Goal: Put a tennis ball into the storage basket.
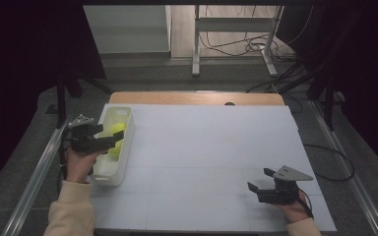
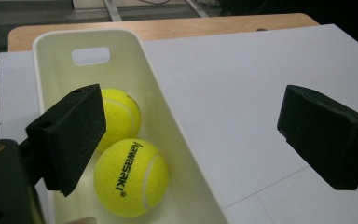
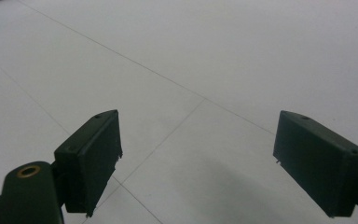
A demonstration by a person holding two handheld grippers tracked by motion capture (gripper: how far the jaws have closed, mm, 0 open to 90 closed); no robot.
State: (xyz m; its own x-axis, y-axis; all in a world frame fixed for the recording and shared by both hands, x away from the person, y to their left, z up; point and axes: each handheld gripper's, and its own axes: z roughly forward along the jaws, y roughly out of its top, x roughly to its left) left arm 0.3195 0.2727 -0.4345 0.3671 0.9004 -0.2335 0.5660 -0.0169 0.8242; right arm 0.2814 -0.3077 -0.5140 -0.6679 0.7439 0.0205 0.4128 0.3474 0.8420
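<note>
While the left gripper [image 1: 109, 141] hovers over the white bin [image 1: 124, 160] at the worktop's [image 1: 202, 147] left edge, jaws apart above two tennis balls [image 2: 130, 177] lying inside, the right gripper [image 1: 261, 179] waits wide open, so withdrawing seems next.

One camera looks down from above onto the bench [image 1: 202, 147]. Two ride the grippers, close, facing forward. High and left gripper views share the tub [image 2: 168, 116].
</note>
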